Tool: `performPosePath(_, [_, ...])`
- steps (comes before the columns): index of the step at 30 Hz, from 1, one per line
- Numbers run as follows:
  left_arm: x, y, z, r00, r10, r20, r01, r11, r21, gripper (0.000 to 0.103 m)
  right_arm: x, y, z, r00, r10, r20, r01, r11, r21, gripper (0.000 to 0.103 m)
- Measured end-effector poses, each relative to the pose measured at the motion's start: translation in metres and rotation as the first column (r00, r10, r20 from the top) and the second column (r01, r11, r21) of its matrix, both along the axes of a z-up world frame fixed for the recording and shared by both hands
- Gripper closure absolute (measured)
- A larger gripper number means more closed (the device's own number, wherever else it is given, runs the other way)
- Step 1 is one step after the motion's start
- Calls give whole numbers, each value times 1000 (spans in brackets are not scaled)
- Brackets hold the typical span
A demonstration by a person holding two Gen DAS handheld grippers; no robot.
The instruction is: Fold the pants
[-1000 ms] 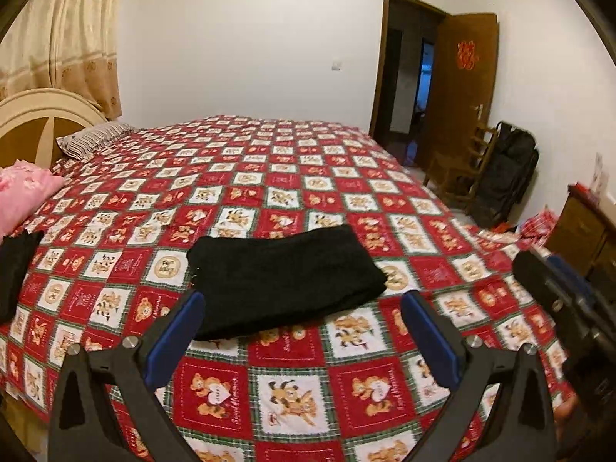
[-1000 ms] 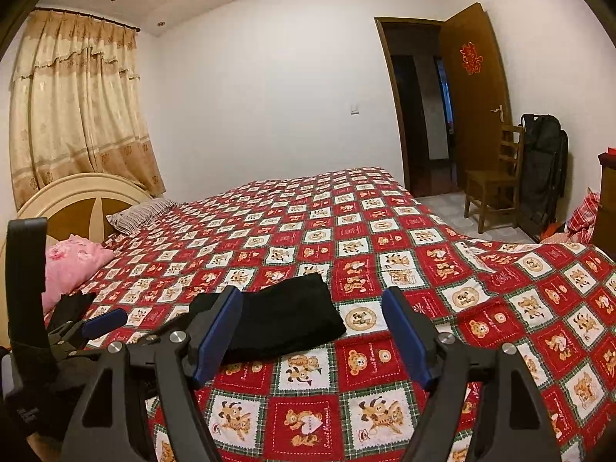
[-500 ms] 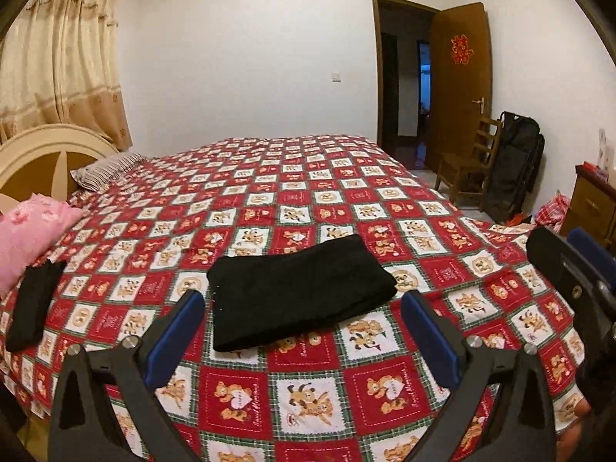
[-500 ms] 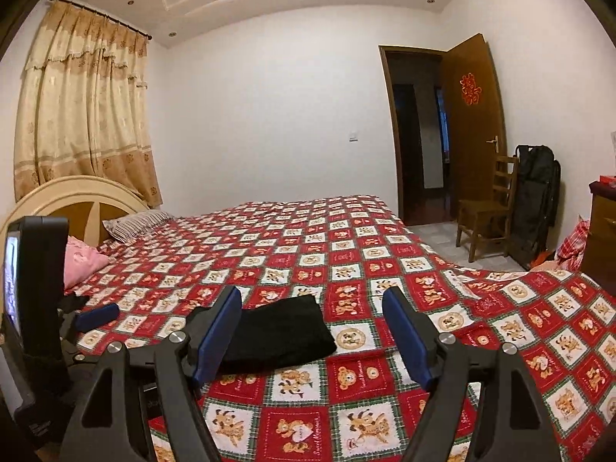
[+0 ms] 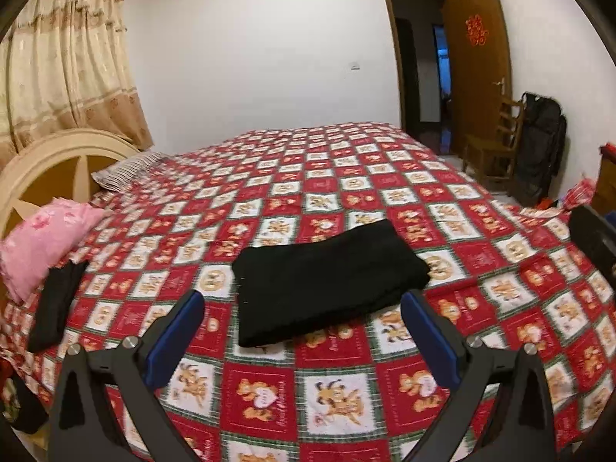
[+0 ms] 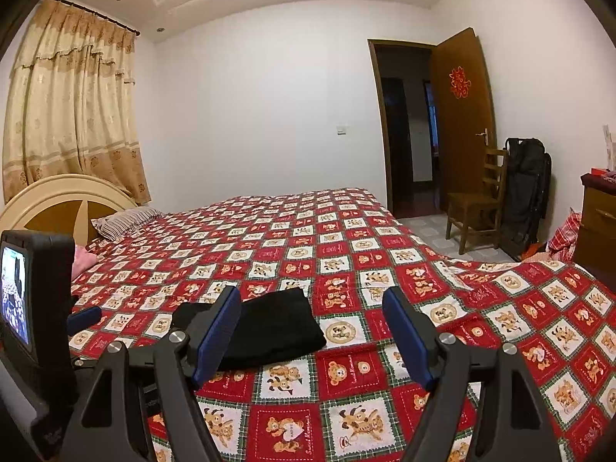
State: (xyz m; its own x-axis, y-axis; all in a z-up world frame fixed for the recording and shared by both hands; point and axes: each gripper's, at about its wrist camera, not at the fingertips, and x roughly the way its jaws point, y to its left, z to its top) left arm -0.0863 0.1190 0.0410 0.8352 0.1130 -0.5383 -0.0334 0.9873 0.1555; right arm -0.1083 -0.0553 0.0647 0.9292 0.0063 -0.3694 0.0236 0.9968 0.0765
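On the checked red bedspread (image 5: 346, 404), folded black pants (image 5: 327, 281) are lying in a neat rectangle; left tongs (image 5: 304, 331) and right tongs (image 6: 312, 338) are hovering wide open, empty, suggesting folding is finished.

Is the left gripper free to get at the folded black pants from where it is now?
Probably yes. The left gripper is open and empty, the folded black pants lie flat on the bedspread just ahead, and nothing lies between them.

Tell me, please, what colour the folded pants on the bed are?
Plain black folded pants, clearest in the left wrist view.
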Motion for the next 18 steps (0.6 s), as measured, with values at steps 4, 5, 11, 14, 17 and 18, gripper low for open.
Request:
performPosePath(4, [0,-2,-1,1000,-4,-4,4,1000,7,0,3,-3,-3,1000,0,-18,0,1000,13,26])
performPosePath(5, [0,-1,-1,1000,-6,-6,6,1000,2,0,3,-3,-3,1000,-2,-20,2,1000,14,26])
performPosePath(11, [2,0,-1,1000,-5,-14,5,1000,-5,0,1,-3,-3,1000,-8,-16,8,1000,15,26])
performPosePath(14, [2,0,-1,1000,-5,-14,5,1000,-1,0,1,-3,-3,1000,-8,-18,8,1000,15,26])
performPosePath(17, [2,1,0,1000,-5,-13,5,1000,-3,0,0,-4,-3,1000,-9,-19,9,1000,16,26])
performPosePath(18, [2,0,0,1000,-9,-13,9,1000,-5,0,1,-3,-3,1000,-9,-18,9,1000,16,26])
